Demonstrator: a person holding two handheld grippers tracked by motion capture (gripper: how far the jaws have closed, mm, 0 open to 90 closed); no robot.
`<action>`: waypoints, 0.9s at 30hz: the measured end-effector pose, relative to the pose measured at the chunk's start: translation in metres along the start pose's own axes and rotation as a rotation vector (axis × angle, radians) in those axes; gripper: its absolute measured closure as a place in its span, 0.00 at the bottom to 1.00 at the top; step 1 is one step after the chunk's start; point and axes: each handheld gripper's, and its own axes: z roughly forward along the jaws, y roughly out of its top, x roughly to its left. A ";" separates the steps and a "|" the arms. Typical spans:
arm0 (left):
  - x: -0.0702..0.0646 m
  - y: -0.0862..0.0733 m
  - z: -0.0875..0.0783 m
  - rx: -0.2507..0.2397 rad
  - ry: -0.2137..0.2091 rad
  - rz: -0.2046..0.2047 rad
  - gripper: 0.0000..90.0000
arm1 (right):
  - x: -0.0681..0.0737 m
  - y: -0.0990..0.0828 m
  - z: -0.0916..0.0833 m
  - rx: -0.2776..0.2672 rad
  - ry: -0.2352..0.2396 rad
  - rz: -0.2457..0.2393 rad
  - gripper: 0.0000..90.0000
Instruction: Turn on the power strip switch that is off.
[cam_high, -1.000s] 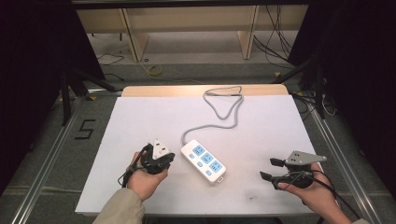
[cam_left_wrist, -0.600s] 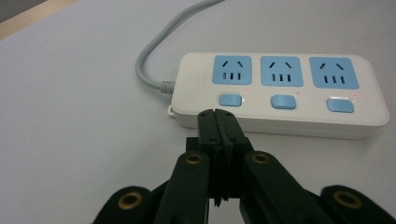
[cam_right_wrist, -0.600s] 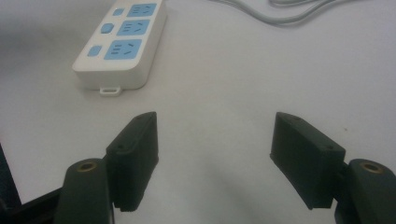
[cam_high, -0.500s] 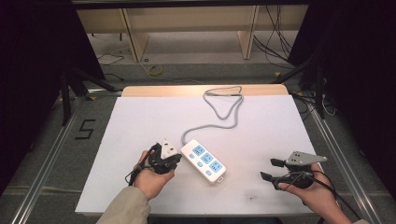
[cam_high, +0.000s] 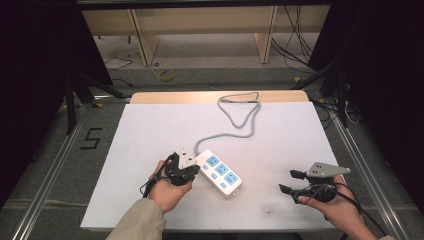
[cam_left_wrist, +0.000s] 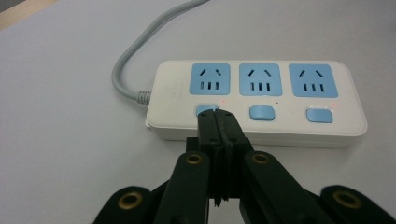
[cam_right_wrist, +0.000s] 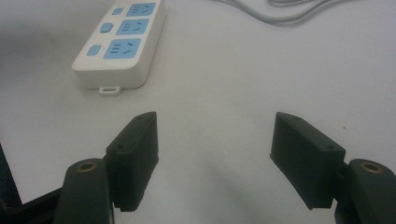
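Observation:
A white power strip (cam_high: 220, 172) with three blue sockets and three blue switches lies on the white table (cam_high: 150, 130), a little front of centre. Its grey cable (cam_high: 240, 117) loops off toward the far edge. My left gripper (cam_high: 192, 170) is shut with nothing between its jaws. In the left gripper view its joined tips (cam_left_wrist: 217, 114) rest on the leftmost blue switch (cam_left_wrist: 201, 108) of the strip (cam_left_wrist: 257, 98), at the cable end. My right gripper (cam_high: 291, 181) stands open near the front right, apart from the strip (cam_right_wrist: 123, 42), with bare table between its jaws (cam_right_wrist: 215, 135).
A wooden strip (cam_high: 215, 96) runs along the table's far edge, with shelving legs and loose cables on the floor beyond. Metal rails (cam_high: 45, 185) flank the table. A "5" mark (cam_high: 91, 138) lies on the floor at the left.
My left gripper has shifted a little to the right, up to the cable end of the power strip. The right gripper has stayed where it was.

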 end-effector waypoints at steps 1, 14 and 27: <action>-0.001 0.000 0.001 -0.002 0.000 -0.003 1.00 | 0.000 0.000 0.000 0.000 -0.001 0.001 0.36; -0.005 0.005 0.005 0.007 -0.012 0.008 1.00 | 0.000 0.000 -0.001 0.002 -0.003 0.003 0.36; -0.009 0.009 0.010 0.024 -0.025 0.016 1.00 | -0.001 -0.001 -0.003 -0.002 -0.004 0.003 0.36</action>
